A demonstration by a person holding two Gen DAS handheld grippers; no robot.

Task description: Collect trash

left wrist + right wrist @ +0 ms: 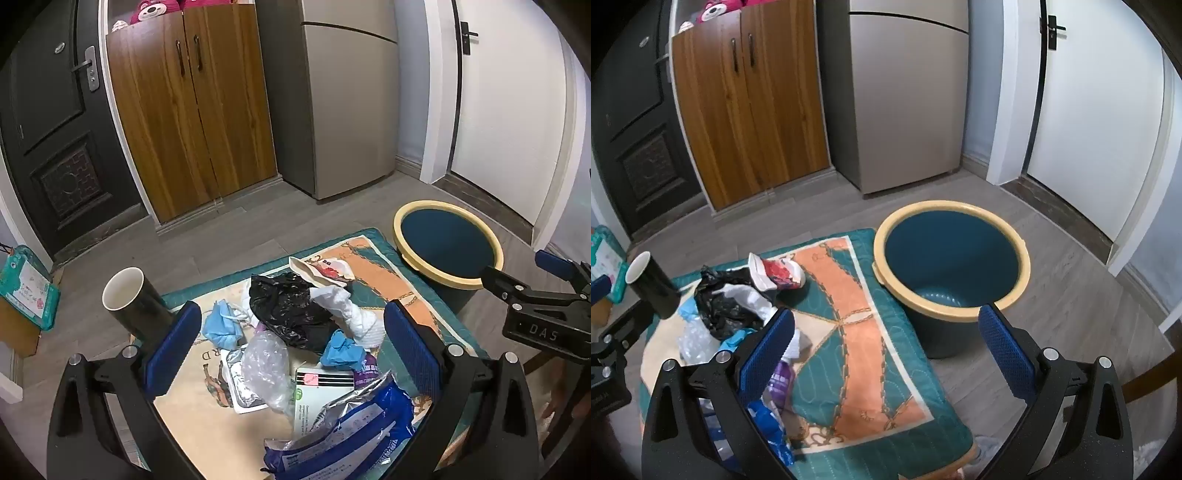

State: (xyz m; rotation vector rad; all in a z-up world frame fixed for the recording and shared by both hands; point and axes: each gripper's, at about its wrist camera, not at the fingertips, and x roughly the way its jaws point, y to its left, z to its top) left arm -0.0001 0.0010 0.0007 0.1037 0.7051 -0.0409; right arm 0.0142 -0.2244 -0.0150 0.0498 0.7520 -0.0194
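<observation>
A wooden two-door cabinet (188, 110) stands against the far wall, with a pink plush toy (147, 11) on top. A beige fridge (347, 99) stands just beside it, a dark entry door (55, 122) to its other side, and a white door (1100, 110) further along the grey plank floor (1071, 295)

The bin (951, 258) is dark teal inside with a pale yellow rim. The cloth (849, 314) under the trash is teal with orange bands, a cream border and a chain pattern. On it lie a black bag (284, 310), a blue mask (221, 326), a white wad (354, 314) and a blue and silver wrapper (351, 432). The cup (129, 299) is black outside and white inside. The cabinet (192, 110) shows brown wood grain. The fingers (173, 347) have blue textured pads.
</observation>
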